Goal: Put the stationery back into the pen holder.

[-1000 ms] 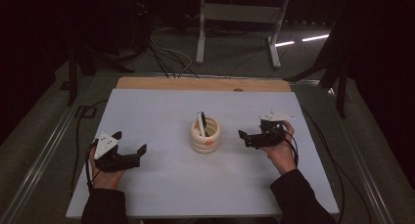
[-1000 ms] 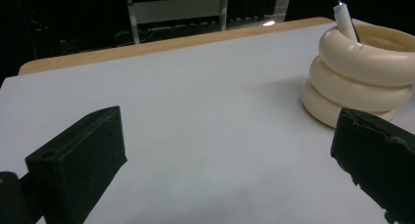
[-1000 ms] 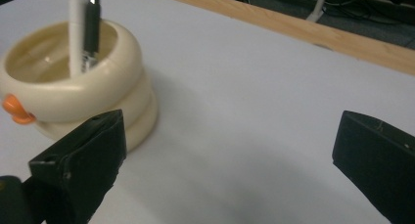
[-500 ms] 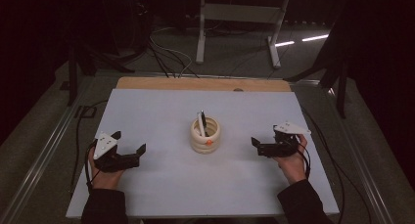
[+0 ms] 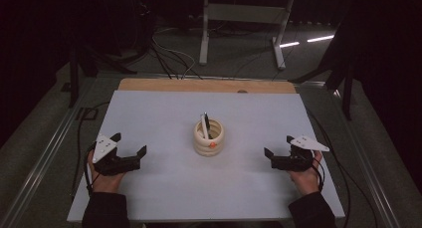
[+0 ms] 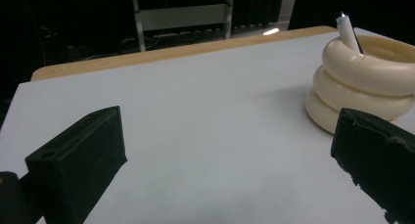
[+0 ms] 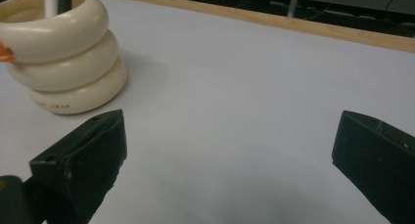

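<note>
— Where were the left tongs (image 5: pixel 130 157)?
— Wide open, empty, left of the ringed cream holder (image 5: pixel 208 137) mid-table.
— The pen (image 5: pixel 205 123) inside?
— Light, stiff, probably slippery; grip its upper end.
— Right tongs (image 5: pixel 275 157)?
— Agape, empty.

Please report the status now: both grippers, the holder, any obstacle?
Left gripper open, empty. Right gripper open, empty. Cream ringed holder upright mid-table, pen inside. Nothing between.

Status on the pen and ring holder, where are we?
Looks done: the black-and-white pen stands inside the cream stacked-ring holder mid-table. In hand: nothing; left tongs and right tongs are open, empty, resting apart from it on either side. Left: nothing evident.
</note>
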### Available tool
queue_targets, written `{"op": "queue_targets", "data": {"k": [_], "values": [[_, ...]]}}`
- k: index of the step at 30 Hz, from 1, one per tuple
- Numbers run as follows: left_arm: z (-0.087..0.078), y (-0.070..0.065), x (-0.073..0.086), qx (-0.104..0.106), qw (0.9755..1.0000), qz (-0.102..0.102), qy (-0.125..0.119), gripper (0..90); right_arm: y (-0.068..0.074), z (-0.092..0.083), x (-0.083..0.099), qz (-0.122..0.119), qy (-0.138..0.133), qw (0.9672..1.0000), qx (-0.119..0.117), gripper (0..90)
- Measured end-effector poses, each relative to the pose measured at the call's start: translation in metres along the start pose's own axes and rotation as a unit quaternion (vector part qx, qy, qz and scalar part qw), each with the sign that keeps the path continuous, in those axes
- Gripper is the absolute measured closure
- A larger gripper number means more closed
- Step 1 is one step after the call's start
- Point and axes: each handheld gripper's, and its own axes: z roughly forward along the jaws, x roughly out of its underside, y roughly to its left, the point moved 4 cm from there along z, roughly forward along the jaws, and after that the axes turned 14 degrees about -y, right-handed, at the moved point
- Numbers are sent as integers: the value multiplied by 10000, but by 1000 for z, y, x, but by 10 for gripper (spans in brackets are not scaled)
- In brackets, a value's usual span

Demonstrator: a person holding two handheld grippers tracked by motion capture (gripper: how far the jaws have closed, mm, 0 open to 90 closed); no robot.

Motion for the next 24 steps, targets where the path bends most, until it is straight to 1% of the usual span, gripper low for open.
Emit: {"op": "queue_targets", "data": {"k": [1, 4, 5, 7, 9, 15, 18, 19, 24], "values": [[0, 0, 0, -4, 10000, -9, -18, 2, -1, -7, 3, 17, -42, 10000, 16, 11], [-1, 1, -1, -19, 10000, -8, -31, 2, -3, -15, 4, 76, -144, 9999, 20, 11], [-1, 1, -1, -19, 10000, -8, -31, 2, -3, -15, 4, 76, -144, 9999, 20, 11], [-1, 2, -1, -28, 10000, -5, -35, 2, -5, -20, 3, 175, -276, 9995, 48, 3], [-2, 2, -1, -41, 10000, 5, -44, 2, -7, -22, 3, 227, -333, 9992, 42, 0], [-3, 4, -2, -67, 9999, 4, -88, 2, -9, -27, 3, 181, -471, 9986, 149, 0], [-2, 2, -1, -67, 9999, 26, -87, 2, -9, -28, 2, 188, -545, 9982, 155, 0], [-2, 2, -2, -66, 9999, 37, -99, 2, -8, -28, 1, 213, -580, 9979, 200, 0], [-2, 2, -3, -74, 9999, 43, -125, 2, -7, -28, 1, 207, -619, 9977, 202, 0]]}}
